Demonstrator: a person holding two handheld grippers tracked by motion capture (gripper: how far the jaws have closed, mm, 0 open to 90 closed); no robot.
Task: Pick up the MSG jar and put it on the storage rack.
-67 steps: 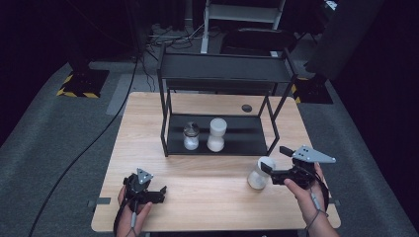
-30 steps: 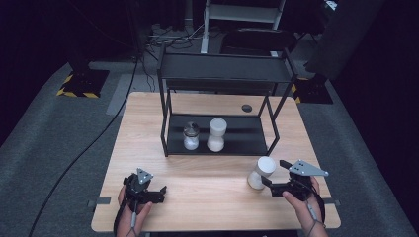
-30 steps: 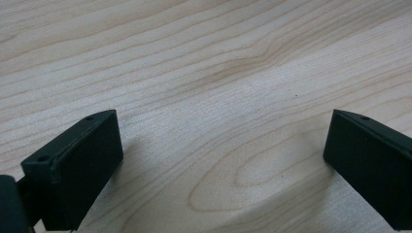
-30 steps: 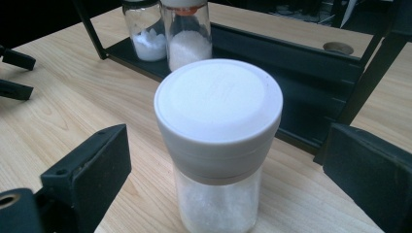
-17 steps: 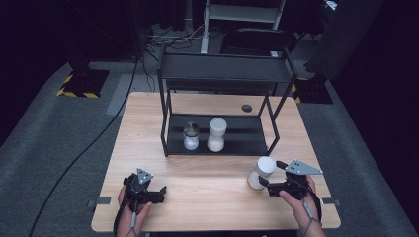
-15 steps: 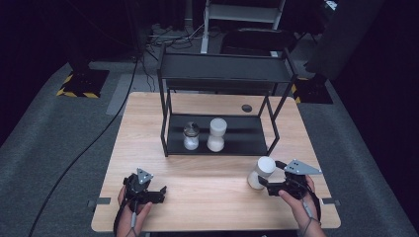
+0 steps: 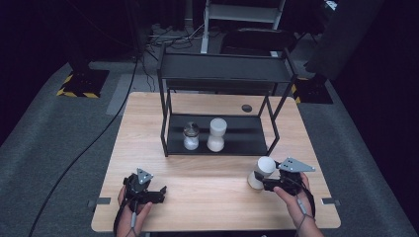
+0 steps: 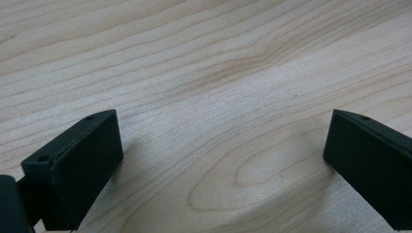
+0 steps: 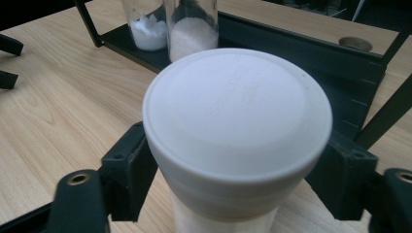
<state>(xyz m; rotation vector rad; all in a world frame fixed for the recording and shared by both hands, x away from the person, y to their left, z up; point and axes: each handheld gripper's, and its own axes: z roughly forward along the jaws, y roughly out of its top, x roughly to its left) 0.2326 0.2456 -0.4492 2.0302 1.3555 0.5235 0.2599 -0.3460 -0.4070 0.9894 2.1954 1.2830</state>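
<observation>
The table (image 7: 207, 197) carries the black shelf (image 7: 222, 133); since a moment ago the right gripper (image 7: 269, 182) has drawn the white-capped jar (image 7: 261, 173) nearer the person, jaws clamped beneath its cap, likely being fetched out; the left gripper (image 7: 148, 192) rests, jaws spread wide.

The white-lidded jar (image 7: 260, 172) stands upright on the wooden table (image 7: 207, 197), near its front right part and just in front of the black shelf rack (image 7: 222, 79). Its lid is round, smooth and matte white, wider than the pale body below it. In the right gripper view the jar (image 9: 233, 136) sits between the 2 black jaws of the right gripper (image 9: 233, 189), which press against its sides just under the lid.
</observation>
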